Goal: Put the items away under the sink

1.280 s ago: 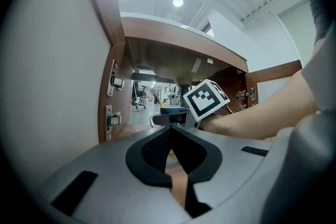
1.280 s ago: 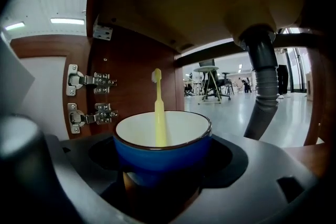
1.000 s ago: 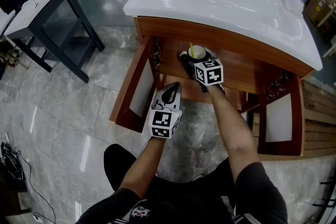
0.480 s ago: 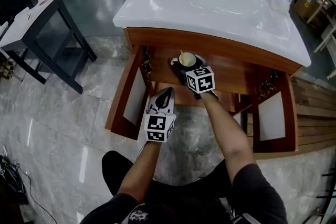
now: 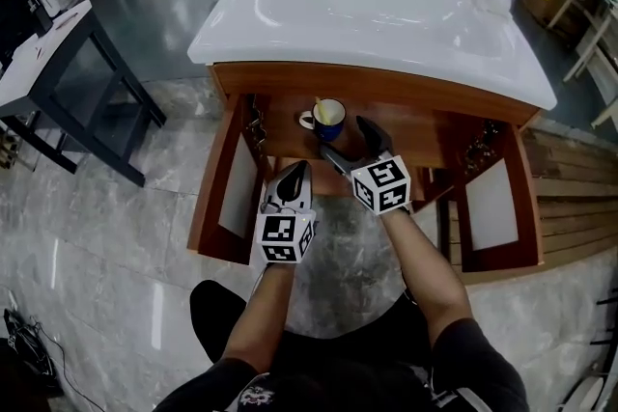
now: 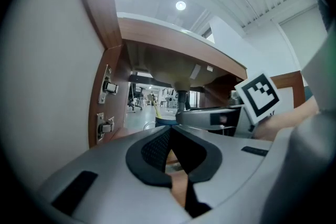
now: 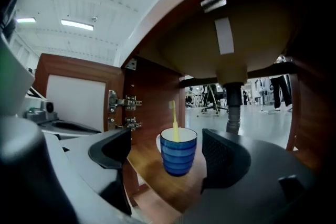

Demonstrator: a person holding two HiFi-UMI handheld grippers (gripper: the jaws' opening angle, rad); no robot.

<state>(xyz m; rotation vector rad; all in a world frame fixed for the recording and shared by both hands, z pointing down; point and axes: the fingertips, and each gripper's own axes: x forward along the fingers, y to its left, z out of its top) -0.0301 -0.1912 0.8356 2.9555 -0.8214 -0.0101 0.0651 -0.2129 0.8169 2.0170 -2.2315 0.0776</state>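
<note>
A blue striped mug (image 5: 328,118) with a yellow toothbrush (image 7: 174,119) in it stands upright on the wooden shelf (image 5: 425,135) inside the open cupboard under the white sink (image 5: 367,10). My right gripper (image 5: 350,143) is just in front of the mug, open and apart from it. In the right gripper view the mug (image 7: 178,158) sits a little beyond the spread fingers (image 7: 223,157), touching neither. My left gripper (image 5: 294,174) hovers lower, before the cupboard's left half, shut with nothing between its pads (image 6: 157,147). From there a sliver of the mug (image 6: 160,121) shows behind the jaws.
Both cupboard doors stand open, the left door (image 5: 217,198) and the right door (image 5: 494,207). A drain pipe (image 7: 233,107) hangs from the basin behind the mug. Hinges (image 7: 122,103) sit on the left wall. A dark table (image 5: 58,43) stands to the left on the marble floor.
My right gripper has drawn back from the mug towards me and slightly up, leaving the mug on the shelf. The left gripper has hardly moved.
</note>
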